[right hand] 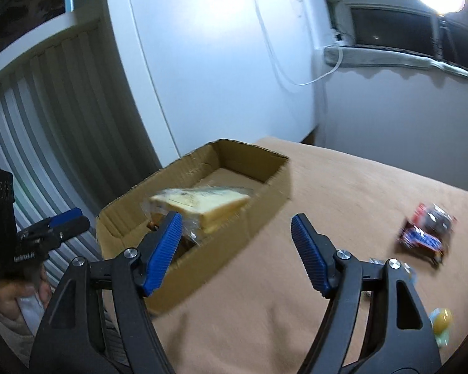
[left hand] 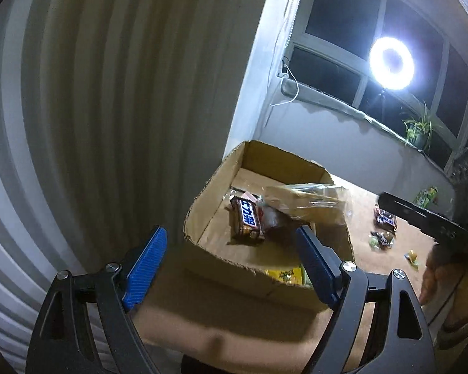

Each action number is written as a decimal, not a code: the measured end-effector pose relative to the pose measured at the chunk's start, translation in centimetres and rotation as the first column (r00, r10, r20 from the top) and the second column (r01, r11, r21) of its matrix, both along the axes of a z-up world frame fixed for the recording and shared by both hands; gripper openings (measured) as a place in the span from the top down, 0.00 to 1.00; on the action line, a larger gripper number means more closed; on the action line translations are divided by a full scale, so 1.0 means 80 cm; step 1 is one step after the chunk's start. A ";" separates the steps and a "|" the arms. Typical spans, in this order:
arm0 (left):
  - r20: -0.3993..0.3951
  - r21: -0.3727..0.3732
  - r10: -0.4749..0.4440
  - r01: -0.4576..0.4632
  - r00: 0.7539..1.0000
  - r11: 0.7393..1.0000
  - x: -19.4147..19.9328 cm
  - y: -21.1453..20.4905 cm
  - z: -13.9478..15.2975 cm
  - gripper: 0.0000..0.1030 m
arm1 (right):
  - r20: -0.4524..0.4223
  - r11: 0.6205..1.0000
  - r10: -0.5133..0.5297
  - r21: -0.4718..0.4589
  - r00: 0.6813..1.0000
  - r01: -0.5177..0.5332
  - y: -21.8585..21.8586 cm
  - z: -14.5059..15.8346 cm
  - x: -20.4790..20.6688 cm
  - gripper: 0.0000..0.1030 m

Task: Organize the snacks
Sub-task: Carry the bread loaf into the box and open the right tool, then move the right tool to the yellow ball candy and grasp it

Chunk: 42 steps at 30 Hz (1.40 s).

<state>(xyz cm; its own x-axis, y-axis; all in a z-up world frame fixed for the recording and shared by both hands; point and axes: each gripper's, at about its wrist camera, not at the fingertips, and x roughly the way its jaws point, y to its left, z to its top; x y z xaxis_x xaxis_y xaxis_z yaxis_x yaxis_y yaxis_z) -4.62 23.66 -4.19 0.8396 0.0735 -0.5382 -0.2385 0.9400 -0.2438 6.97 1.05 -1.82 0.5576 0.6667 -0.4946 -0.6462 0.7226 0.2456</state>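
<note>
**Snack sorting: both tools spread, wrapped sandwich over the box**

Blue ribbed pads are seen nearest the lens in both wrist views. The left hand-held gripper (left hand: 231,243) is held with its 2 fingers spread wide, nothing between them, astride the near wall of the cardboard box (left hand: 202,218). The right hand-held gripper (right hand: 237,227) is likewise spread and empty, held above the brown bench (right hand: 343,193) just beside the box's long side.

A sandwich in clear wrap (right hand: 199,202) is recorded at the box, over its middle part; the outline is blurred, and whether it is resting on the contents or clear of them cannot be told. A brown chocolate bar with blue lettering (left hand: 245,218) is lying on the box floor, touching a darker wrapped item at its right. A yellow packet (left hand: 284,274) is partly hidden behind the near wall.

Outside the box, on the bench, a red-and-blue wrapped snack (right hand: 427,230) is noted well apart from the box, with a small yellow-and-pale-blue candy (right hand: 440,319) nearer the bench edge. A green packet (left hand: 426,196) is seen at the far side.
</note>
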 end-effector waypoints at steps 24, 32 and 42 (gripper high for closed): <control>-0.008 0.123 -0.212 0.211 0.977 0.970 0.013 -0.140 0.030 0.17 | 0.102 0.982 -0.135 -0.117 0.986 0.146 -0.131 -0.029 -0.045 0.21; -0.038 0.162 -0.307 0.309 0.951 0.937 0.038 -0.201 0.026 0.17 | 0.044 0.976 -0.194 -0.091 0.980 0.198 -0.186 -0.044 -0.032 0.21; -0.116 0.153 -0.394 0.408 0.912 0.900 0.079 -0.260 0.003 0.17 | -0.013 0.956 -0.280 -0.094 0.960 0.278 -0.253 -0.066 -0.008 0.21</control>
